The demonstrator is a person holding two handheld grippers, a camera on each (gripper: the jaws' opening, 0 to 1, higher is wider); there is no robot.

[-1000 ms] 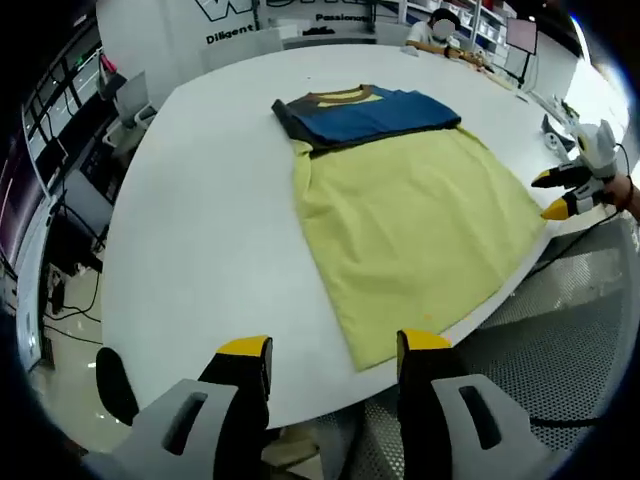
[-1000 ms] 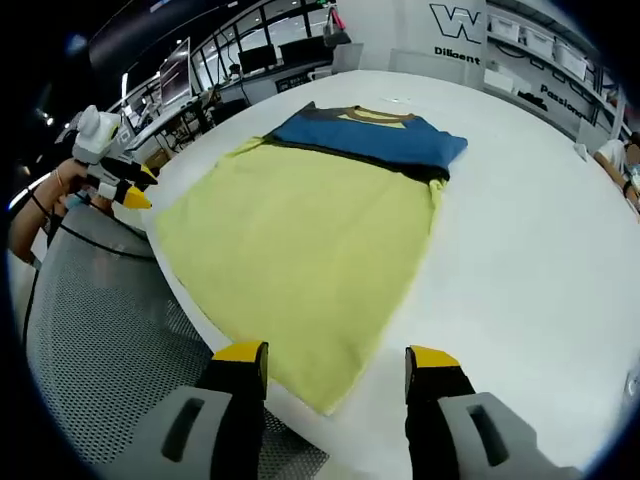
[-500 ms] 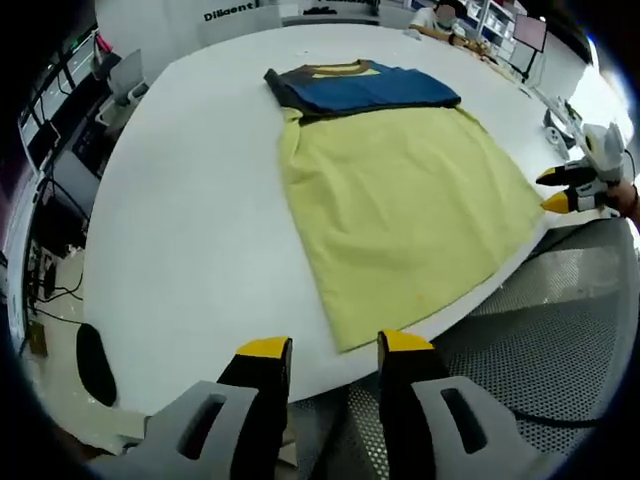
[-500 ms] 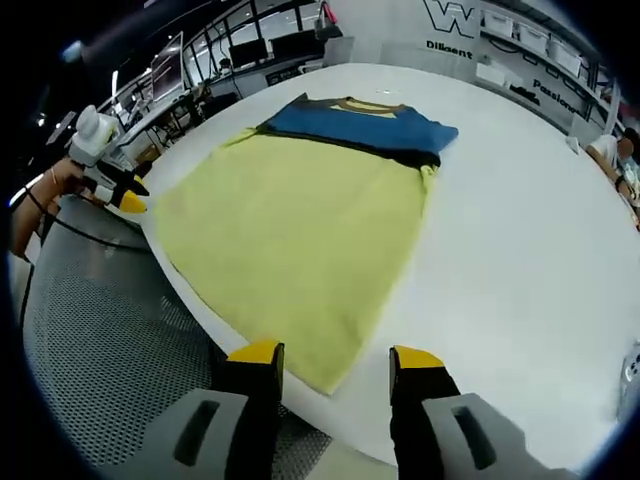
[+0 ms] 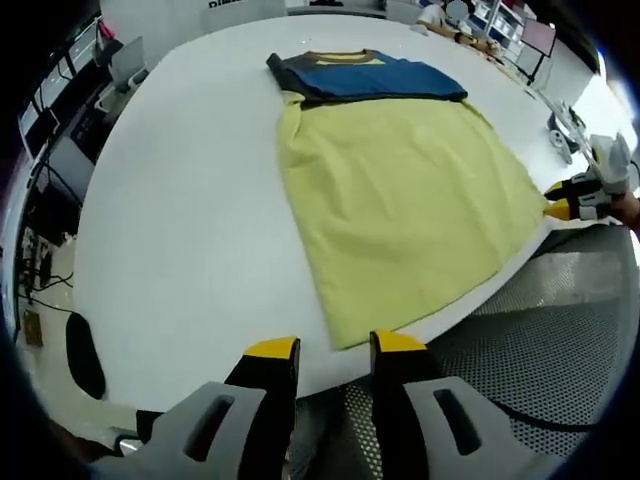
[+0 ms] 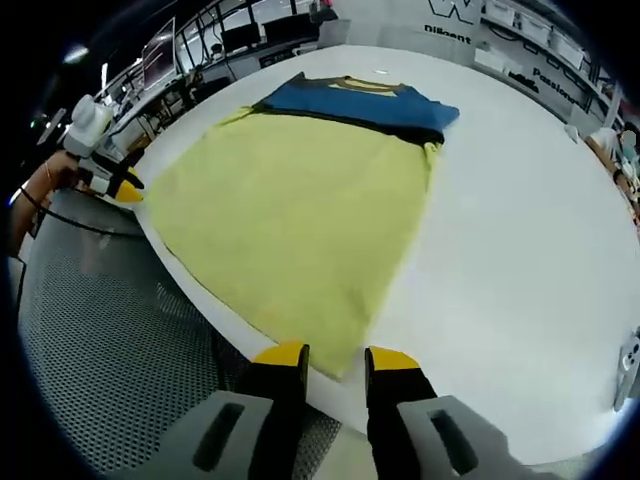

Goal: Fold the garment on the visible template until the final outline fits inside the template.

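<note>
Here, white table holds yellow-and-blue garment (mesh chair below); my left gripper and right gripper jaws narrowly apart, empty.

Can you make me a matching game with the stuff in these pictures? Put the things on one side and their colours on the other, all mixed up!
Things:
1. lower part of the garment
2. folded top part of the garment
3. table
4. tips of the left gripper

Colours:
A. white
B. blue with a dark edge
C. orange-yellow
D. pale yellow-green

Right pairs: 1-D, 2-B, 3-A, 4-C
</note>
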